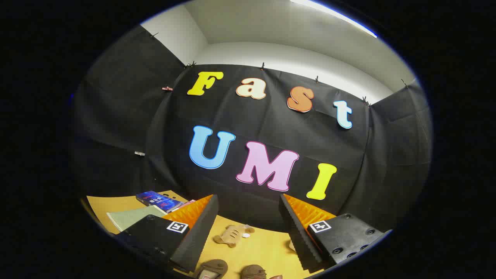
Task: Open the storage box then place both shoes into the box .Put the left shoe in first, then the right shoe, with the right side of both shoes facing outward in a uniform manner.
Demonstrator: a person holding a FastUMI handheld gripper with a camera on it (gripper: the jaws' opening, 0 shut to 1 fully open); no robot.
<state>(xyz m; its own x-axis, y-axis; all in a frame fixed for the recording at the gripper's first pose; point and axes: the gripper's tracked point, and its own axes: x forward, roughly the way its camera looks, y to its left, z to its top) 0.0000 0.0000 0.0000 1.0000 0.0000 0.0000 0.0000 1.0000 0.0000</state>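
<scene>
Between ridged fingers [248, 228]: tan shoe [232, 235].

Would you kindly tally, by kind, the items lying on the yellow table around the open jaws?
Brown shoes below the open gripper: 2, brown sandal-like shoe and second brown shoe.
Tan stuffed toy: 1.
Blue printed box: 1.
Pale green booklet: 1.
Total: 5, on the yellow table.

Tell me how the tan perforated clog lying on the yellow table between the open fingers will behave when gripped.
The tan perforated clog looks like moulded foam, so it is probably light and may squash slightly under the gripper. It lies on its side on the yellow table, so it should not roll. Its smooth surface might slip a little.
</scene>
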